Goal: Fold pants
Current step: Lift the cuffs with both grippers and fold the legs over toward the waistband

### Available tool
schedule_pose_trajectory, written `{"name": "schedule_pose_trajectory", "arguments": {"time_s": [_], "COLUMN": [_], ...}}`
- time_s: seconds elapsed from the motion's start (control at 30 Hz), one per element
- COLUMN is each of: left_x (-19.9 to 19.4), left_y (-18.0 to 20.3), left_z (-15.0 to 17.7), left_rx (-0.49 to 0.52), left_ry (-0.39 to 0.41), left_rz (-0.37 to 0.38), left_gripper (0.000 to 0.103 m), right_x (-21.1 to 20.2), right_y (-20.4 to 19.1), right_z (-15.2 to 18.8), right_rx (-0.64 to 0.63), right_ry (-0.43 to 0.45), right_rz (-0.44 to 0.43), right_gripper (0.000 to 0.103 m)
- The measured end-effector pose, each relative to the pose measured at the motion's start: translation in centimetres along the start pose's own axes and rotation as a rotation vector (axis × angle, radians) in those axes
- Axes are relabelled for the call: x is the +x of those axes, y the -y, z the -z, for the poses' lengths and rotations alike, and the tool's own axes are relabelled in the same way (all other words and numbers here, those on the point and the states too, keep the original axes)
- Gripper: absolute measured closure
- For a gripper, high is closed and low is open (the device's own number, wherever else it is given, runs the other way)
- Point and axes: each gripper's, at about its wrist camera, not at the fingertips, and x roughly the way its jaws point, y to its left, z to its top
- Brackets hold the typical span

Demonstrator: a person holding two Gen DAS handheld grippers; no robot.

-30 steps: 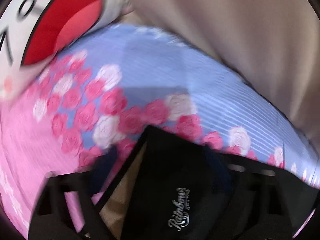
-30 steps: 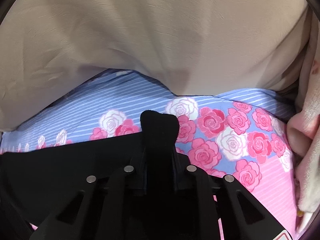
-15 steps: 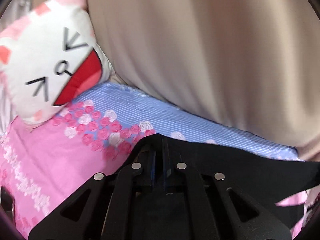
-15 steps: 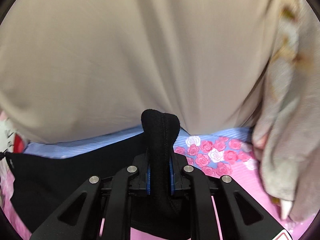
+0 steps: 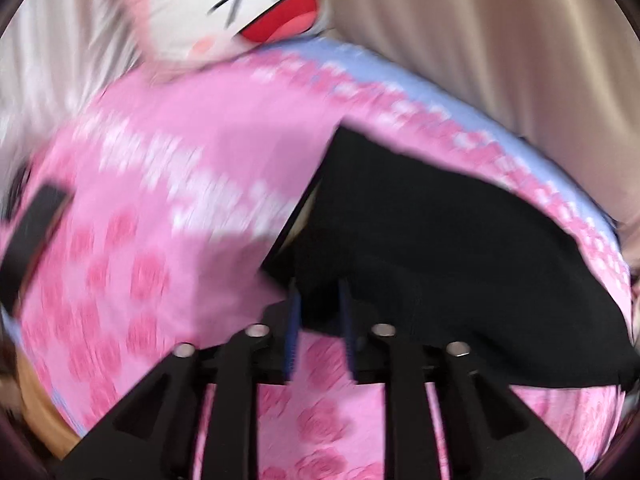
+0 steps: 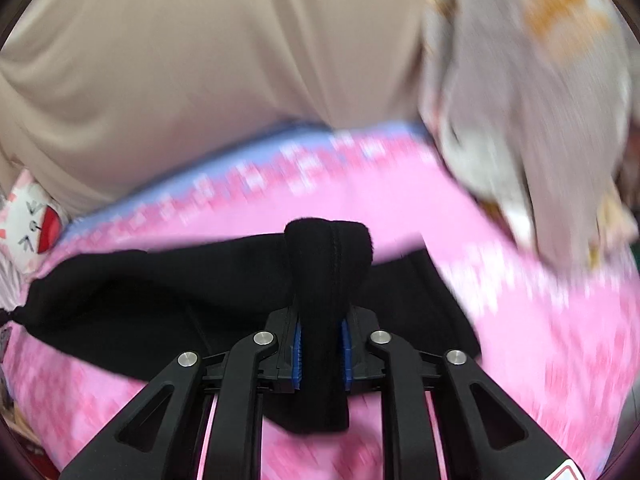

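Dragging black pants (image 6: 160,304) across pink floral bedsheet (image 5: 180,184), below cat-face pillow (image 5: 240,8). Right hand-held gripper (image 6: 322,344) clamped on bunched pants edge. Left hand-held gripper (image 5: 318,320): jaws just opened, slightly apart, sheet visible in gap, cloth at tips; grip uncertain. Judgement: keep both corners level and taut, lay edge on edge. Motion blur hides fold lines; pants cut off at frame edge.
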Motion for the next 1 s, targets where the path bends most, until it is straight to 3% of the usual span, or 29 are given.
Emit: {"name": "schedule_pose_trajectory", "arguments": {"time_s": [0.07, 0.13, 0.2, 0.3, 0.4, 0.47, 0.5, 0.53, 0.57, 0.6, 0.73, 0.8, 0.87, 1.0], "left_x": [-1.0, -2.8, -4.9, -5.6, -2.8, -0.4, 0.3, 0.9, 1.0, 0.5, -3.0, -1.5, 1.9, 0.2], "left_y": [-0.4, -1.0, -1.1, -0.9, -0.3, 0.1, 0.3, 0.5, 0.7, 0.7, 0.8, 0.7, 0.0, 0.3], "left_z": [1.3, 2.0, 2.4, 2.7, 1.9, 1.6, 1.5, 1.2, 0.8, 0.4, -1.7, -1.6, -0.3, 1.1], "left_rx": [-0.054, -0.116, -0.173, -0.237, -0.288, -0.328, -0.336, -0.338, -0.339, -0.327, -0.238, -0.206, -0.232, -0.224], "left_ry": [0.018, 0.056, 0.123, 0.143, 0.063, -0.006, -0.025, -0.042, -0.046, -0.028, 0.111, 0.078, -0.038, 0.04], "left_rz": [0.02, 0.057, 0.113, 0.156, 0.221, 0.25, 0.26, 0.258, 0.254, 0.286, 0.344, 0.28, 0.211, 0.196], "left_gripper": [0.065, 0.028, 0.014, 0.011, 0.011, 0.014, 0.031, 0.055, 0.067, 0.096, 0.096, 0.094, 0.094, 0.088], "right_x": [-0.4, -1.8, -4.2, -6.5, -7.4, -6.7, -6.3, -5.7, -5.2, -4.9, -4.6, -3.9, -3.3, -3.0], "right_y": [1.4, 2.9, 3.1, 1.5, -0.9, -2.6, -3.2, -3.8, -4.3, -4.5, -5.2, -4.5, -3.4, -0.9], "right_z": [1.6, 2.6, 3.0, 3.4, 4.0, 4.5, 4.8, 4.8, 5.0, 5.2, 5.5, 5.7, 6.3, 6.4], "right_rx": [0.058, 0.131, 0.178, 0.185, 0.182, 0.187, 0.192, 0.196, 0.203, 0.208, 0.229, 0.252, 0.303, 0.441], "right_ry": [-0.019, 0.018, 0.076, 0.137, 0.155, 0.14, 0.13, 0.117, 0.103, 0.095, 0.086, 0.07, 0.045, 0.017], "right_rz": [0.041, 0.062, 0.072, 0.02, -0.087, -0.155, -0.171, -0.182, -0.191, -0.195, -0.223, -0.203, -0.184, -0.154], "right_gripper": [0.062, 0.05, 0.045, 0.035, 0.03, 0.03, 0.03, 0.03, 0.03, 0.031, 0.031, 0.03, 0.03, 0.03]}}
